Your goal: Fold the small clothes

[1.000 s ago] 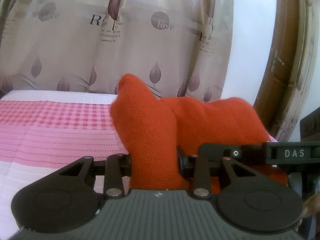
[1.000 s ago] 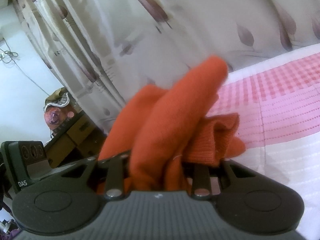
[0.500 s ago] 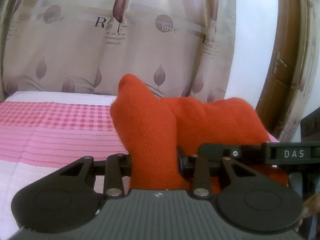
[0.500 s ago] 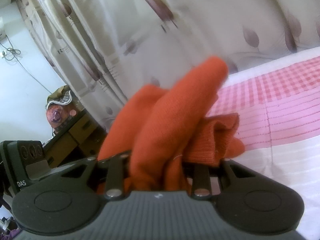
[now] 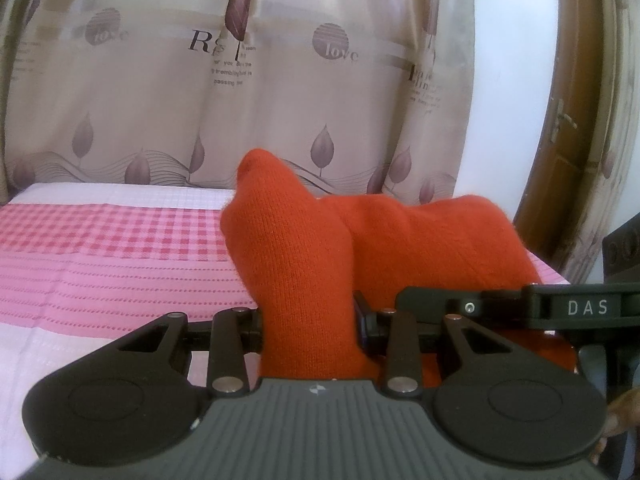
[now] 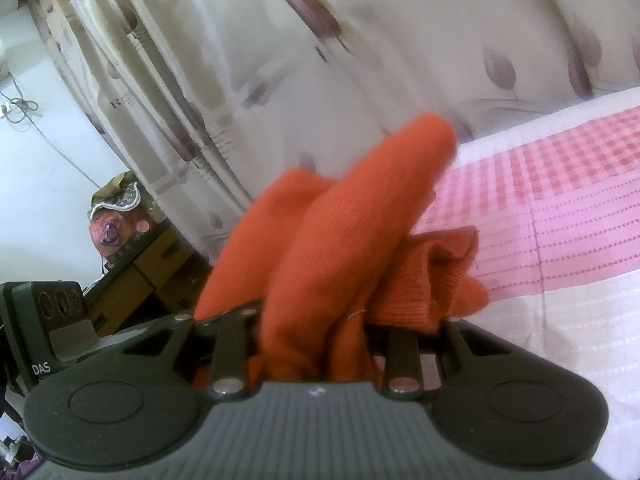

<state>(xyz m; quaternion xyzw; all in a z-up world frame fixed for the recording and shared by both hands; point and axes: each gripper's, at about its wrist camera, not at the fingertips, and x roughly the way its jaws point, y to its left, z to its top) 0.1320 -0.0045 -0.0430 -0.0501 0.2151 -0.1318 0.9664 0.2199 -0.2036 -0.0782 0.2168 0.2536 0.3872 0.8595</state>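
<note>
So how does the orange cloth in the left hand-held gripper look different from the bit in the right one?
In the left hand-held gripper, the orange garment rises as one smooth, sharply seen peak. In the right hand-held gripper, the orange garment bunches into several folds with a ribbed edge, and its tip is blurred. Both grippers are shut on the same knit fabric above the pink bedspread.

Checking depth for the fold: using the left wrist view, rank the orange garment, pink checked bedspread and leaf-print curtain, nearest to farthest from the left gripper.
1. orange garment, clamped in the left gripper.
2. pink checked bedspread, spreading below and left.
3. leaf-print curtain, hanging behind the bed.
</note>
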